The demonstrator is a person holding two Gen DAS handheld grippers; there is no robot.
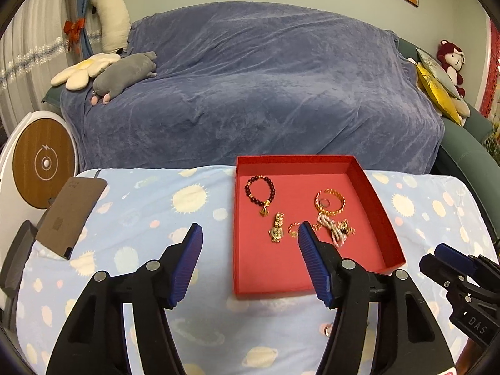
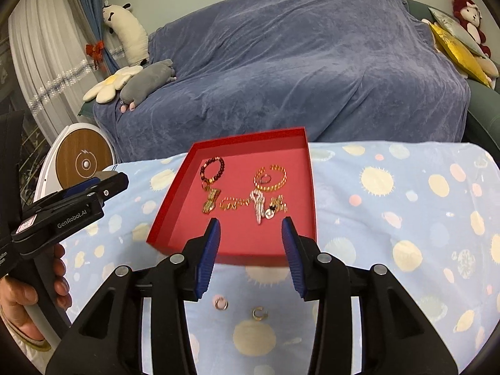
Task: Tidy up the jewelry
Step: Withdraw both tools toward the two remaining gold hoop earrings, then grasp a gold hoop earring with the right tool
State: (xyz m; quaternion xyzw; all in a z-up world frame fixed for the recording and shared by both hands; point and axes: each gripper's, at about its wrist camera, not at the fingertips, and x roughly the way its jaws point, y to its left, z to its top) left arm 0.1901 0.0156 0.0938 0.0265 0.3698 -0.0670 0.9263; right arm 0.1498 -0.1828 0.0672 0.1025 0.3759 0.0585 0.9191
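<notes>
Jewelry gathered in a red tray [image 1: 379, 215] on the patterned cloth.
Left wrist view: left gripper [image 1: 247, 250] fingers apart, empty, before the tray. Right wrist view: right gripper [image 2: 250, 243] likewise parted, empty; two small rings [image 2: 221, 303], perhaps earrings, lie on the cloth just beneath.

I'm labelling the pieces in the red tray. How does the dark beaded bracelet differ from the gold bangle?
The dark beaded bracelet is a closed loop of round maroon beads; the gold bangle is an open cuff with a gap. A gold charm hangs from the bracelet, while a small ring lies inside the bangle. The bracelet lies toward the tray's left side, the bangle toward its right. Both lie flat in the red tray.
</notes>
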